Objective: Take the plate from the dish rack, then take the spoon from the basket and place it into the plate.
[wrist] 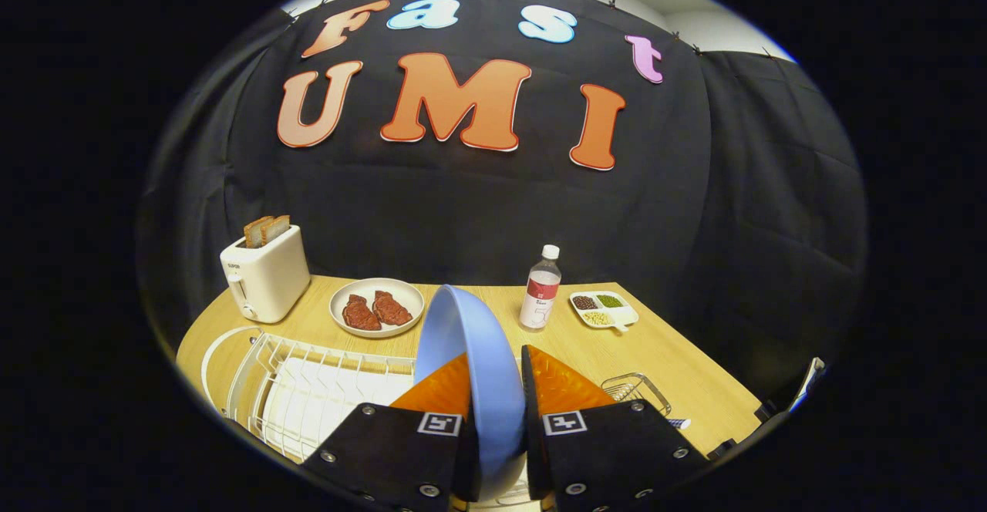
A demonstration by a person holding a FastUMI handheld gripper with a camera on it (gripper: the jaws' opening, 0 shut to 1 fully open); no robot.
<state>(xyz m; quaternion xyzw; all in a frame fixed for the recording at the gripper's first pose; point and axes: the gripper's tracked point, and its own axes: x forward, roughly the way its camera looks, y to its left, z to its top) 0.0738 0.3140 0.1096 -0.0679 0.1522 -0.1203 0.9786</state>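
Black cloth closes off the back of the booth, and a light wooden table (694,373) is spread in front of it. At the far left a white toaster (264,281) is seen with two slices of bread (267,229) standing in its slots; a small dark word is printed on its front, too small to be read. Just ahead of it, nearer the fingers, a white wire dish rack (308,389) is set on the table. Beyond the rack a round white dish (377,308) is laid out with two reddish-brown pieces of meat on it.

In the middle, the blue plate (474,358) is held on edge between the two orange fingers (443,389) of the gripper (493,400), which are closed on it from either side; it is lifted clear of the rack, its rim pointing forward and up. Past it a clear bottle (541,288) with a white cap is stood upright, its red label not legible. To its right a small white divided tray (604,310) of beans is placed.

Low on the right, just beside the right finger, the wire basket (636,389) is found, and a handle that may be the spoon (678,422) is glimpsed beside it. The plate is judged ready to be set down flat on bare table; the basket lies to the right of the fingers, so the coming reach would be made that way
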